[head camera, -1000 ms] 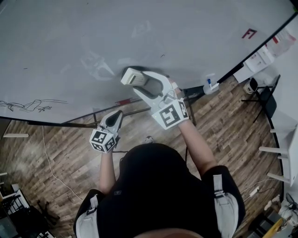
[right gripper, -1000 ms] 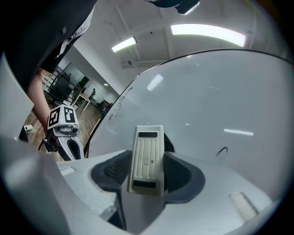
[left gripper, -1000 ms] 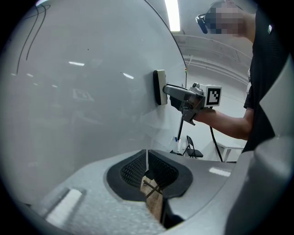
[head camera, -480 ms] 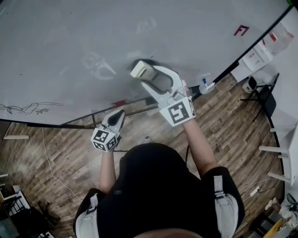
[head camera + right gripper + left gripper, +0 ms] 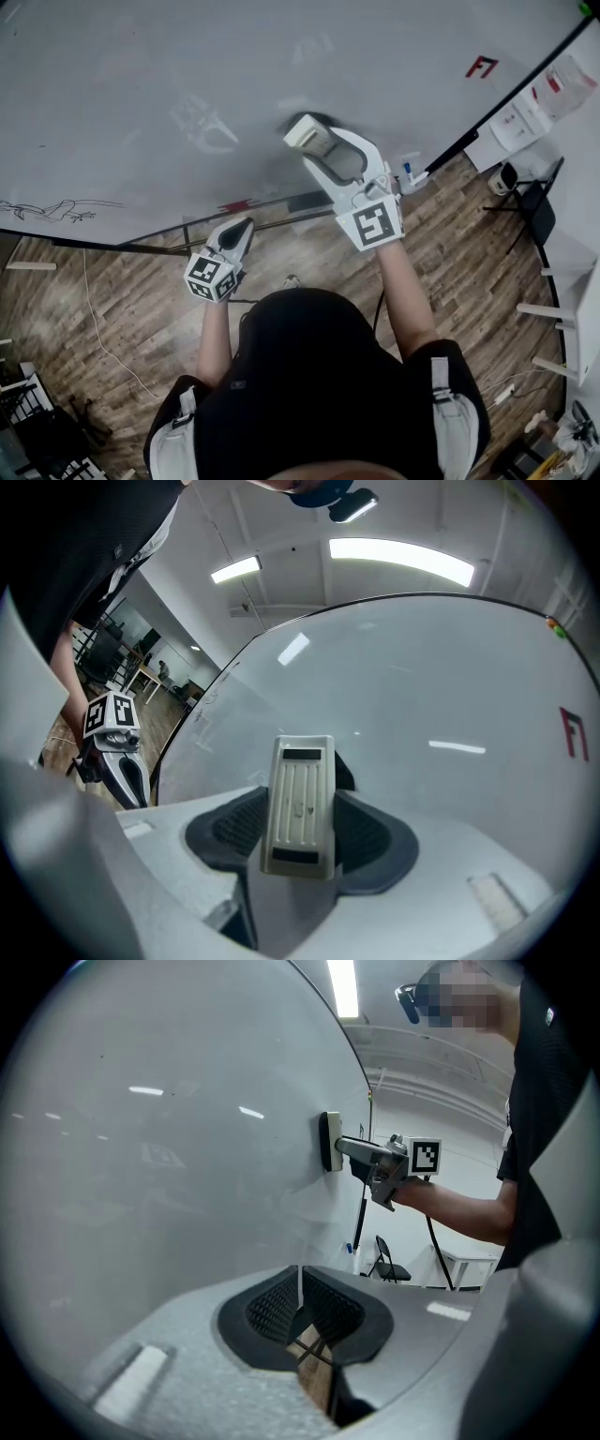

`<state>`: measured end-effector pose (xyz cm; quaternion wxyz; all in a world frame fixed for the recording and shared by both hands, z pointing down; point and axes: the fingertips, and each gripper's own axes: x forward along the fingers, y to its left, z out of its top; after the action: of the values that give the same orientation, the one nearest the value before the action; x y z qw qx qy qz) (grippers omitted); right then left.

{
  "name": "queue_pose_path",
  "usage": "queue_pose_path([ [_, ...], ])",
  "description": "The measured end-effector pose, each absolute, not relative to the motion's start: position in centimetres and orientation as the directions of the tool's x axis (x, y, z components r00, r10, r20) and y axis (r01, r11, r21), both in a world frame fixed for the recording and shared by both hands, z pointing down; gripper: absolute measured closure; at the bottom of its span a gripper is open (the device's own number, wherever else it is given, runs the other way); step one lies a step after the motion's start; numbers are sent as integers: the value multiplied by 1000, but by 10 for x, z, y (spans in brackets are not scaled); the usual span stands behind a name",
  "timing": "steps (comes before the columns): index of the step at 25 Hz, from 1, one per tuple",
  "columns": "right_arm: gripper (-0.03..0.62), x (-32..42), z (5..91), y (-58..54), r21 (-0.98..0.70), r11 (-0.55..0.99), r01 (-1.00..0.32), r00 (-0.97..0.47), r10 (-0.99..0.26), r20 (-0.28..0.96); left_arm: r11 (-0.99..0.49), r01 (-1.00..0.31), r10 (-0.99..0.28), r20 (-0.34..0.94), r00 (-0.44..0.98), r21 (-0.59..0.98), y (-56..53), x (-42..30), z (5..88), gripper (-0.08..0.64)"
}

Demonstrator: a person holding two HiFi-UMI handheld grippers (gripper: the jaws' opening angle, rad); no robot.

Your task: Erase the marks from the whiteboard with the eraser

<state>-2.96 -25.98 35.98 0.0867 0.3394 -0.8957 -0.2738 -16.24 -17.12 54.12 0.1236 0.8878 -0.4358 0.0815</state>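
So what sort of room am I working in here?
Most likely an office or lab workroom. There is a large freestanding whiteboard, a wood-plank floor with a black chair off to the side, and strip lights on the ceiling overhead.

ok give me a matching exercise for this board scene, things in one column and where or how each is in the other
Things:
1. eraser
2. left gripper
3. red mark
4. black scribble

Places or states:
A. far left of the whiteboard
B. shut on nothing, held low by the board's bottom edge
C. upper right of the board
D. clamped in the right gripper, flat against the board

Pairs: 1-D, 2-B, 3-C, 4-A
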Motion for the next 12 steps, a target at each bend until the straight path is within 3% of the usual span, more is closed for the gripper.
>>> queue_pose_path([
  [12, 367, 27, 335, -273, 579, 537, -613, -695, -715, -72, -598, -786, -749, 242, 617, 156, -173, -135, 538, 540],
])
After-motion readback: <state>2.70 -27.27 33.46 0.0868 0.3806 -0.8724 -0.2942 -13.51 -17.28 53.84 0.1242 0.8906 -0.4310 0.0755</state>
